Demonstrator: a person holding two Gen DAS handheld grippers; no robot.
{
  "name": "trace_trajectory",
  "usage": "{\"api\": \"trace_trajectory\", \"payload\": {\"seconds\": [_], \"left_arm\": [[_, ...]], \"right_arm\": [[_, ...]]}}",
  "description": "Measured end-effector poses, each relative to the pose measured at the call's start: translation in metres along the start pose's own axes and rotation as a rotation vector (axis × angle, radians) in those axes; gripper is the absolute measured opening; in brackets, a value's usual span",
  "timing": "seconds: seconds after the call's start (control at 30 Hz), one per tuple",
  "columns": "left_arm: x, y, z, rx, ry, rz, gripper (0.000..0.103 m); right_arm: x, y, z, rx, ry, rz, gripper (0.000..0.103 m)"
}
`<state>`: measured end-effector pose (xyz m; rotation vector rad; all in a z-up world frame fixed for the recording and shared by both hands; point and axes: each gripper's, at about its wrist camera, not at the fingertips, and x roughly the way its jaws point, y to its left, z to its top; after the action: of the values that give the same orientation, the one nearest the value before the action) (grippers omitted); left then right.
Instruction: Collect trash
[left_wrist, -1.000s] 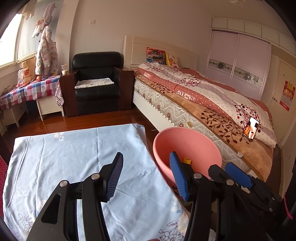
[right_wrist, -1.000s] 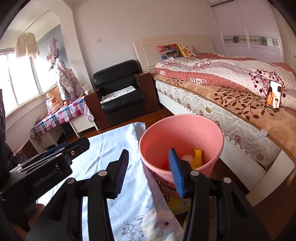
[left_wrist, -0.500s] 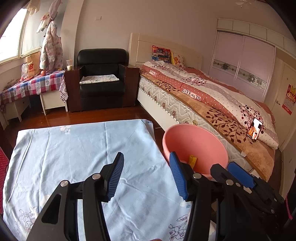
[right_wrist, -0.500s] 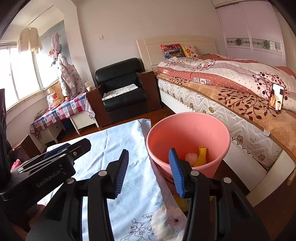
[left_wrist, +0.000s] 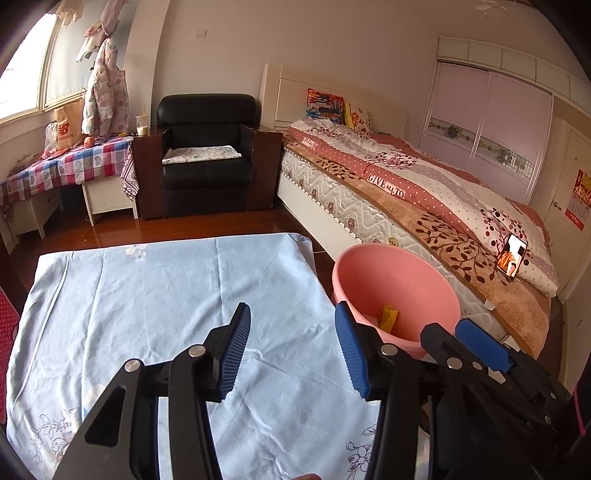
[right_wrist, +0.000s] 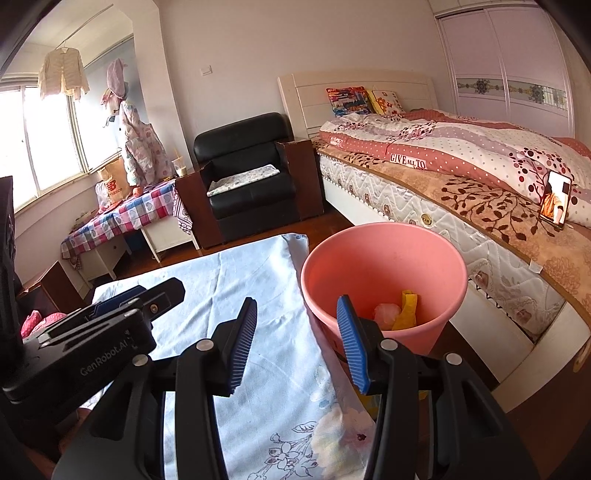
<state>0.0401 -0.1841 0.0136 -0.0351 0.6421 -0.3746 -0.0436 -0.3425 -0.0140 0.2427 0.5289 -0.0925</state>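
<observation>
A pink bin (left_wrist: 391, 280) stands on the floor between the cloth-covered table (left_wrist: 166, 295) and the bed. Inside the bin (right_wrist: 384, 266) lie a yellow scrap (right_wrist: 406, 310) and a pale pink crumpled piece (right_wrist: 386, 312). My left gripper (left_wrist: 291, 339) hovers over the table's right part, jaws closing, with nothing between the blue pads. My right gripper (right_wrist: 297, 332) is open and empty, held over the table edge just left of the bin. The left view shows the right gripper's blue pad (left_wrist: 480, 347) beside the bin. No trash shows on the blue cloth (right_wrist: 258, 266).
A bed (left_wrist: 424, 192) with a propped phone (left_wrist: 511, 254) runs along the right. A black armchair (left_wrist: 207, 162) and a checked side table (left_wrist: 70, 166) stand at the back. Wooden floor (left_wrist: 184, 229) lies beyond the table. Wardrobe doors (left_wrist: 487, 114) fill the far right.
The left gripper's jaws have narrowed slightly. Both views have shifted a little, so the bin sits further right and more of its inside shows. The right jaws kept their width.
</observation>
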Motion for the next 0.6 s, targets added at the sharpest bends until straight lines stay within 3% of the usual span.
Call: {"api": "trace_trajectory", "payload": {"seconds": [0.6], "left_arm": [[0.0013,0.0050,-0.0102,-0.016,0.026,0.020,0.043]], "right_arm": [[-0.0020,0.0065,-0.0039,-0.004,0.002,0.005,0.046]]}}
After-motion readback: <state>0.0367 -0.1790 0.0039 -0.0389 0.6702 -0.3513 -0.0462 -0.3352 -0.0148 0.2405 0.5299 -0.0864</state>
